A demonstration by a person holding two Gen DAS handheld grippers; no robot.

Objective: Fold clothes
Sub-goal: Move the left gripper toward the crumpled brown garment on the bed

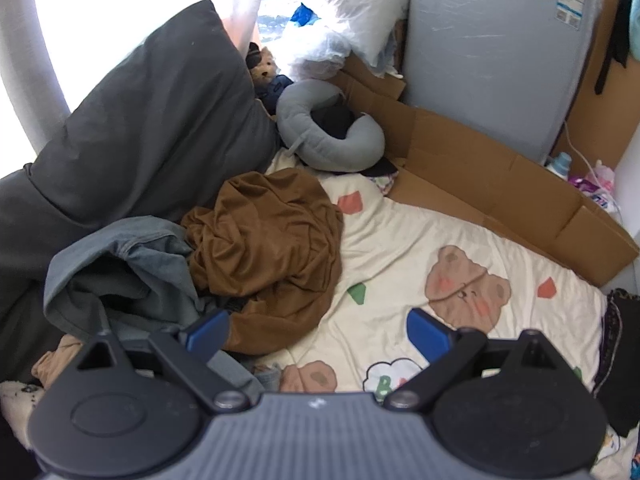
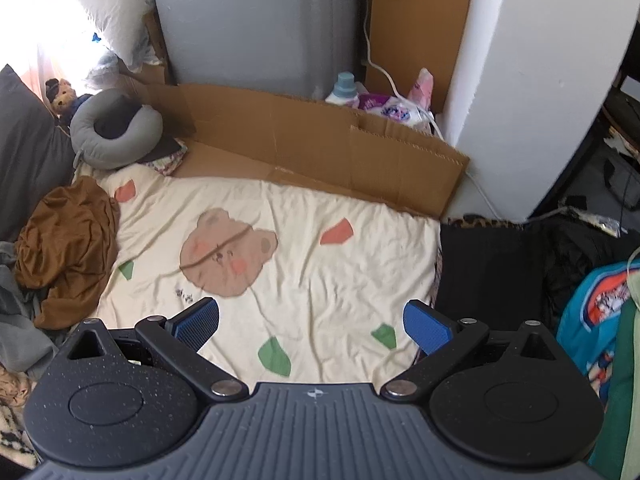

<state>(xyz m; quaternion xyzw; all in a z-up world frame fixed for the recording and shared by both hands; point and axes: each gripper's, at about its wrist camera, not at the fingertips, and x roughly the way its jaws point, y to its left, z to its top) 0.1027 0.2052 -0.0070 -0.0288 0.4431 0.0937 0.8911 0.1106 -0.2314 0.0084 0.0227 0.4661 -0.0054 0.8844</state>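
Observation:
A crumpled brown garment (image 1: 268, 240) lies in a heap on the cream bear-print sheet (image 1: 400, 248), beside a rumpled grey-blue garment (image 1: 120, 276). My left gripper (image 1: 318, 336) hovers open just in front of both, its left blue pad near the brown garment's hem, nothing held. In the right wrist view the brown garment (image 2: 66, 248) sits at the left edge of the sheet (image 2: 320, 264). My right gripper (image 2: 312, 328) stands open above the bare sheet, well right of the clothes. A black folded item (image 2: 488, 272) lies at the sheet's right edge.
A dark grey pillow (image 1: 152, 120) and a grey neck pillow (image 1: 320, 132) sit behind the clothes. Flattened cardboard (image 2: 312, 144) runs along the far side against a grey appliance (image 2: 256, 20). Bottles and packets (image 2: 376, 100) stand by a white wall (image 2: 540, 80). A blue printed bag (image 2: 600, 312) is at right.

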